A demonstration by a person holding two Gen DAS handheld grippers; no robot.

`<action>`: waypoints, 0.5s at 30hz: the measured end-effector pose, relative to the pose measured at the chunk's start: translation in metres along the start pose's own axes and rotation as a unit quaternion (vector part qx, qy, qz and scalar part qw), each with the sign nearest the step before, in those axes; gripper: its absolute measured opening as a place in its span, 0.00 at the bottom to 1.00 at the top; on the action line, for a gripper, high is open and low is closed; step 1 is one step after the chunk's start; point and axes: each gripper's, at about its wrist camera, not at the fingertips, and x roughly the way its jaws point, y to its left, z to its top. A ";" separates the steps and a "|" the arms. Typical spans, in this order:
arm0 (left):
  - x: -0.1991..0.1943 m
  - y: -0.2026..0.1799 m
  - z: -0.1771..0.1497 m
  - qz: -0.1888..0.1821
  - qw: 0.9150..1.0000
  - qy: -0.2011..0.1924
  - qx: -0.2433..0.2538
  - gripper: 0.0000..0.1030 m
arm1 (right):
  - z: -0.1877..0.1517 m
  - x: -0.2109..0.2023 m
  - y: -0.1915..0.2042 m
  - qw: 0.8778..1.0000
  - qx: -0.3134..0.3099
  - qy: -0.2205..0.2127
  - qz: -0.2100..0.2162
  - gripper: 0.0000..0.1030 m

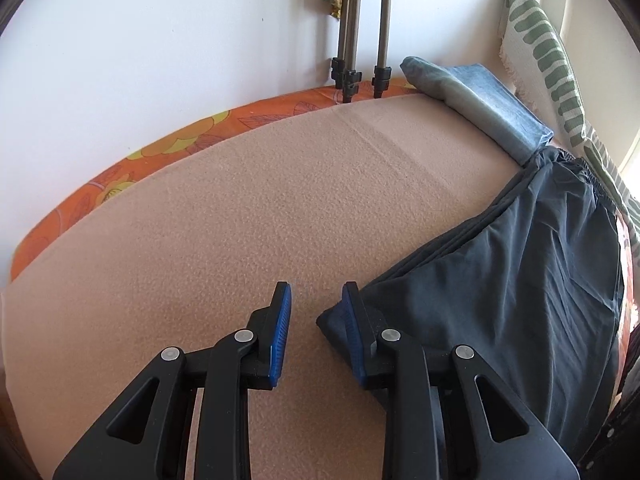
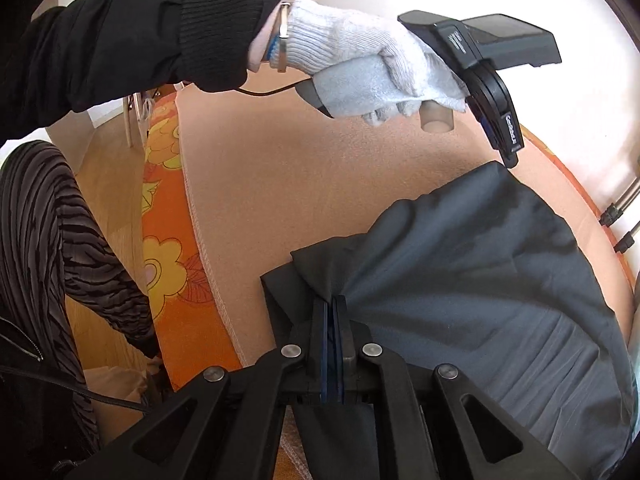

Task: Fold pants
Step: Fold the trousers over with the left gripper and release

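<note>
Tan fleece blanket (image 1: 248, 208) carrying dark grey pants (image 1: 520, 280); right gripper (image 2: 331, 312) is clamping the hem, left gripper (image 1: 316, 312) is gaping near the corner; pinch it before lifting evenly.

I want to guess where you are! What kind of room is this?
Probably a bedroom at home: a bed under a tan fleece blanket over an orange flowered sheet, a green-striped white pillow by the wall, and dark grey pants spread out for folding.
</note>
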 end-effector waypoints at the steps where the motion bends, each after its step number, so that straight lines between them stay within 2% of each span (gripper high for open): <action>1: -0.010 -0.005 -0.005 -0.008 1.000 -0.007 0.007 0.25 | 0.000 -0.003 -0.004 1.000 0.013 -0.003 0.020 0.09; 2: -0.020 -0.011 -0.011 -0.011 1.000 -0.009 0.011 0.25 | -0.001 -0.007 -0.007 0.999 0.022 -0.009 0.039 0.16; 3: -0.028 -0.018 -0.017 -0.020 1.000 -0.010 0.015 0.25 | -0.003 -0.013 -0.012 0.998 0.032 -0.017 0.052 0.29; 4: -0.034 -0.027 -0.024 -0.029 0.999 -0.008 0.022 0.25 | -0.004 -0.020 -0.018 0.997 0.044 -0.028 0.055 0.32; 7: -0.049 -0.052 -0.048 -0.038 0.998 0.000 0.046 0.25 | -0.008 -0.038 -0.042 0.993 0.098 -0.053 0.041 0.32; 10: -0.058 -0.069 -0.072 -0.068 0.997 0.010 0.036 0.25 | -0.018 -0.046 -0.074 0.986 0.154 -0.050 -0.031 0.32; 13: -0.054 -0.088 -0.095 -0.057 0.996 0.042 0.059 0.25 | -0.040 -0.042 -0.109 0.973 0.221 -0.029 -0.058 0.32; 15: -0.050 -0.093 -0.109 -0.044 0.995 0.062 0.058 0.25 | -0.060 -0.044 -0.130 0.963 0.253 -0.009 -0.089 0.32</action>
